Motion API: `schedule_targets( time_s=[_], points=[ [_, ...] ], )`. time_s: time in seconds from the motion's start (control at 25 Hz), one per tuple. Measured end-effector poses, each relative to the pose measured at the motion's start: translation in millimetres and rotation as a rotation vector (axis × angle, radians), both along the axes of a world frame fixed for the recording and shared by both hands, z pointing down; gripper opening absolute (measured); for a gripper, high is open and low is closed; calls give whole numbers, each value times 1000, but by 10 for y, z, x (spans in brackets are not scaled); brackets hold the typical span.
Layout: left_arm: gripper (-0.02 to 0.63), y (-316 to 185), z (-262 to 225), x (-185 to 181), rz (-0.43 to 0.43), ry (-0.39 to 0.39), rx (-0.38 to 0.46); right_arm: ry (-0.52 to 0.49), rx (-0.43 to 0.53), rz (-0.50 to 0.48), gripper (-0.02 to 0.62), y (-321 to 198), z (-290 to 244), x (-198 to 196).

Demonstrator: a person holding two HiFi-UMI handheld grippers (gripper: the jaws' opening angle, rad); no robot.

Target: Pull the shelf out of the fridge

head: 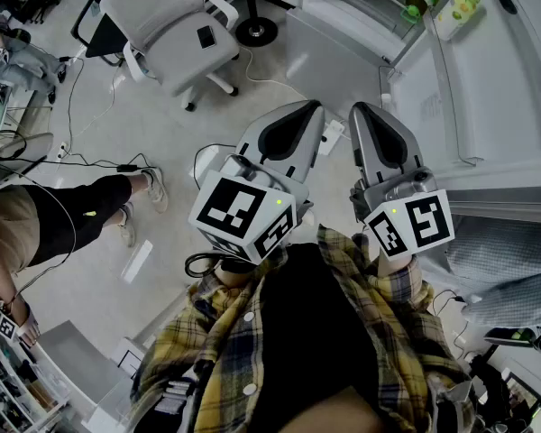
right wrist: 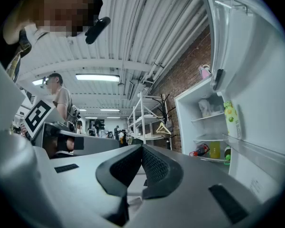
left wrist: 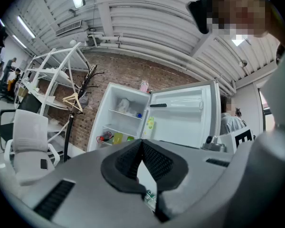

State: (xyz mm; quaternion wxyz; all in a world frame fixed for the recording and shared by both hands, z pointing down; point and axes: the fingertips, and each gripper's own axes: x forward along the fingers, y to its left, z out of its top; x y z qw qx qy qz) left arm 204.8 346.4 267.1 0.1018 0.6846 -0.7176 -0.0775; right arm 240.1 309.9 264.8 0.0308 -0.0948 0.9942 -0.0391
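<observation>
The white fridge [head: 356, 12] stands open at the top right of the head view, its door [head: 496, 88] swung toward me. In the left gripper view the fridge [left wrist: 100, 127] is a few steps away, with a glass shelf [left wrist: 125, 113] above a lower shelf holding bottles [left wrist: 115, 137]. The right gripper view shows the same shelves [right wrist: 206, 118] from the door side. My left gripper [head: 308, 108] and right gripper [head: 364, 108] are held close to my chest, both shut and empty, jaws pointing at the fridge and well short of it.
A grey office chair [head: 167, 25] stands at the far left, with cables [head: 81, 106] across the floor. Another person [head: 54, 215] stands at my left. A yellow-green bottle [head: 457, 12] sits in the door bin. White racks [left wrist: 47, 75] and a coat stand [left wrist: 80, 96] stand left of the fridge.
</observation>
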Motion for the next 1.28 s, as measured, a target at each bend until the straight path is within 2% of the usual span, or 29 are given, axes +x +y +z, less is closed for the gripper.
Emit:
schedule_targets(
  time_s=[0.44,0.88,1.28],
  points=[
    [3,-134,48,47,-19,12,0,-9,-13,-24,17,-121,37,72],
    [3,-184,208,109,-97,31,-6,0,-33,-88,18,-211,167,179],
    [3,-335,306,-224,-136,54,-22,19,-73,-109,18,-406,283,-92]
  ],
)
